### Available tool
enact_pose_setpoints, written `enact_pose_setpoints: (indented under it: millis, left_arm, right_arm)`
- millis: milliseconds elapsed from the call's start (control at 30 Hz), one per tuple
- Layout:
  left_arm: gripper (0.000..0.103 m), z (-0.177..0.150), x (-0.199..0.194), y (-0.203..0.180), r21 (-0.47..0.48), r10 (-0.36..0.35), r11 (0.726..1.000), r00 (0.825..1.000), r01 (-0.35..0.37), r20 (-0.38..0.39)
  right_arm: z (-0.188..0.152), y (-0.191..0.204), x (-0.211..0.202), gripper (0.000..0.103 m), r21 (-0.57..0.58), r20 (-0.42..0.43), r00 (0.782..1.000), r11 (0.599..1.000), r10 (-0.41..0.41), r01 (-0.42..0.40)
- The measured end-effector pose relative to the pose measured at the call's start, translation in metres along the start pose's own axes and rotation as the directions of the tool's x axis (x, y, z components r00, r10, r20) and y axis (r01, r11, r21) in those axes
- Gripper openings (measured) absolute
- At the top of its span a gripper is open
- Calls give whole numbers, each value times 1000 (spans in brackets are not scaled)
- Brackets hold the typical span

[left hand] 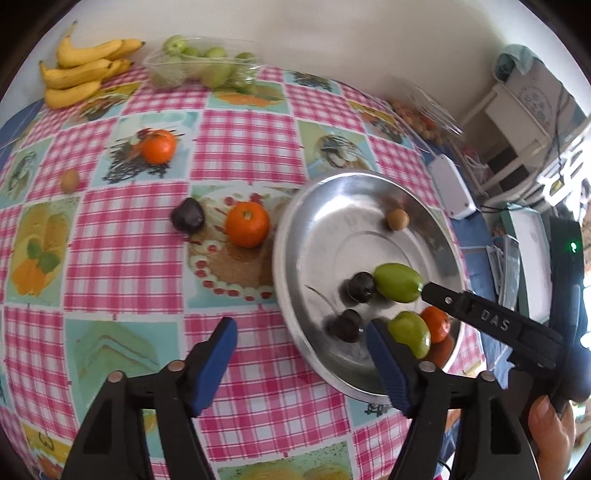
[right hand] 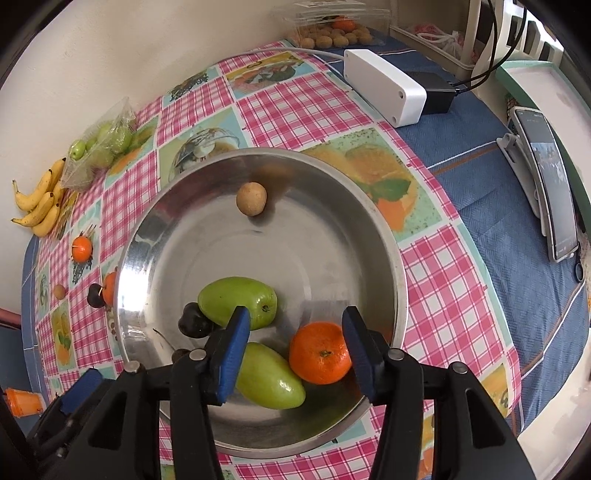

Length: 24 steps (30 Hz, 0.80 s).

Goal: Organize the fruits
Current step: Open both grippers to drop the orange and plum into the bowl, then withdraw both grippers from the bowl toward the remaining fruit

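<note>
A steel bowl (left hand: 325,236) (right hand: 295,243) holds two green fruits (right hand: 238,301) (right hand: 269,378), an orange (right hand: 319,352), two dark fruits (left hand: 362,287) (left hand: 345,325) and a small brown fruit (right hand: 251,198). My right gripper (right hand: 295,325) hangs open over the bowl. The orange lies just below its jaws, clear of the left pad. My left gripper (left hand: 301,332) is open and empty at the bowl's near-left rim, with its right finger beside a dark fruit. On the cloth lie two oranges (left hand: 159,146) (left hand: 247,224), a dark fruit (left hand: 187,220) and a small brown fruit (left hand: 69,181).
Bananas (left hand: 81,70) and a clear pack of green fruits (left hand: 203,62) sit at the table's far edge by the wall. A clear box of small brown fruits (right hand: 332,33), a white box (right hand: 384,86) and a phone on a stand (right hand: 554,184) lie to the right of the bowl.
</note>
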<state>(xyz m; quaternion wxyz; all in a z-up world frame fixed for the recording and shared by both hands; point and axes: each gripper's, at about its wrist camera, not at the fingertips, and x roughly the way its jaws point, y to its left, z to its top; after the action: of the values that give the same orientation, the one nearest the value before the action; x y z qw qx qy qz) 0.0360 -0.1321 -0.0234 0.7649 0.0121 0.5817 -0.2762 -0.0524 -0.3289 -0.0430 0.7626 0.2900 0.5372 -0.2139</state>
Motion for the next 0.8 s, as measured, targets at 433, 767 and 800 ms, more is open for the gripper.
enact_pose_setpoints:
  millis: [433, 767, 800]
  left_arm:
    - [103, -4, 7, 49, -182, 185, 965, 982, -190, -45]
    - [103, -11, 1, 67, -242, 231, 942, 972, -233, -40]
    - [103, -11, 0, 68, -245, 235, 940, 971, -237, -41]
  right_arm:
    - [3, 7, 0, 78, -41, 15, 1000, 999, -4, 5]
    - [3, 12, 3, 80, -74, 13, 1000, 997, -4, 5]
    - [4, 11, 3, 80, -77, 12, 1000, 997, -4, 5]
